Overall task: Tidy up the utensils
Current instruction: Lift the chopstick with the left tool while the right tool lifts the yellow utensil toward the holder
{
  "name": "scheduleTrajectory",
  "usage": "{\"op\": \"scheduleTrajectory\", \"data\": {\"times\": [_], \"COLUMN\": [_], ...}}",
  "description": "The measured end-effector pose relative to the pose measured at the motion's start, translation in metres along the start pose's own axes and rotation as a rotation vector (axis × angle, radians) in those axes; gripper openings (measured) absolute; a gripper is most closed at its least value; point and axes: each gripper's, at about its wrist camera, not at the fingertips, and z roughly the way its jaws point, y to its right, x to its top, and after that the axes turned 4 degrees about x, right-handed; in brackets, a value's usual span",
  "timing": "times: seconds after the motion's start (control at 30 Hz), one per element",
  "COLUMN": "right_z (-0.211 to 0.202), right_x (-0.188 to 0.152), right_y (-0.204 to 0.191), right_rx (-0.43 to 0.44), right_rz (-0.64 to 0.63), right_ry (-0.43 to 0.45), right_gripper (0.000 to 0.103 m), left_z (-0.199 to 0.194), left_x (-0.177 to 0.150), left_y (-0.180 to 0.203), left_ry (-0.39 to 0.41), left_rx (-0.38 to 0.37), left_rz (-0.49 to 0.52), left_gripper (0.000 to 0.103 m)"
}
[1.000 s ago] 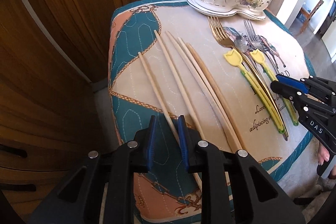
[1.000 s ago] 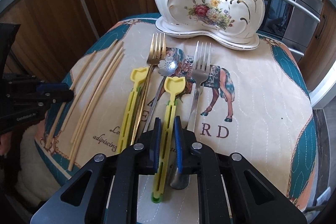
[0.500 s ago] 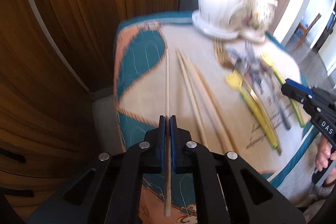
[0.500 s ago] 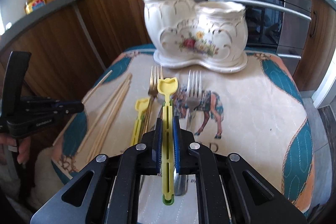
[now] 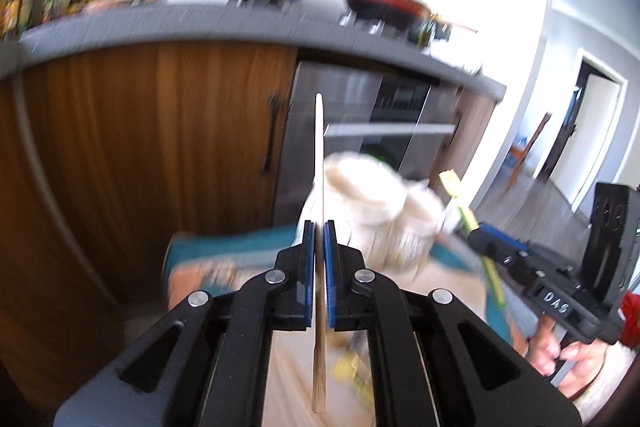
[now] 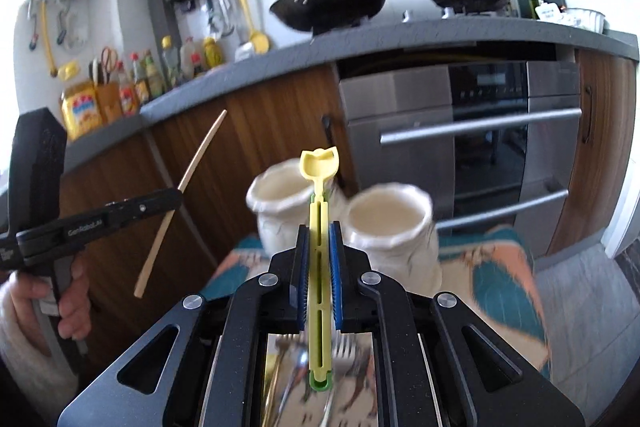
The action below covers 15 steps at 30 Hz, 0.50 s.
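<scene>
My left jaws (image 5: 319, 227) pinch a chopstick (image 5: 319, 155), right jaws (image 6: 319, 227) a yellow utensil (image 6: 319, 187), both lifted clear, tips toward the twin-cup holder (image 6: 384, 219) at twelve o'clock

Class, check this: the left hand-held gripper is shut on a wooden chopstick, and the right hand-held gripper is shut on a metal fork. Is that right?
Not quite. The left hand-held gripper is indeed shut on a wooden chopstick, but the right hand-held gripper is shut on a yellow plastic utensil, not a metal fork. The right wrist view shows it.

Twin-pot ceramic holder (image 6: 344, 223) just ahead, mouths unobstructed
</scene>
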Motion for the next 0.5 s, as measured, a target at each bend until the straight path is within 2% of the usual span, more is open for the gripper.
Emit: {"op": "scheduleTrajectory", "data": {"times": [0.2,0.27,0.5], "right_z": [0.028,0.039,0.074], "right_x": [0.037,0.045,0.043], "right_y": [0.034,0.045,0.074], "right_rx": [0.011,0.018,0.067], "right_rz": [0.092,0.126,0.245], "right_ry": [0.087,0.111,0.129], "right_gripper": [0.011,0.011,0.011], "left_z": [0.027,0.034,0.084], "left_x": [0.051,0.063,0.072], "left_y": [0.02,0.025,0.036], "left_ry": [0.097,0.118,0.128], "left_rx": [-0.081,-0.085,-0.069], "left_rz": [-0.008,-0.013,0.008], "left_gripper": [0.005,0.005,0.005]}}
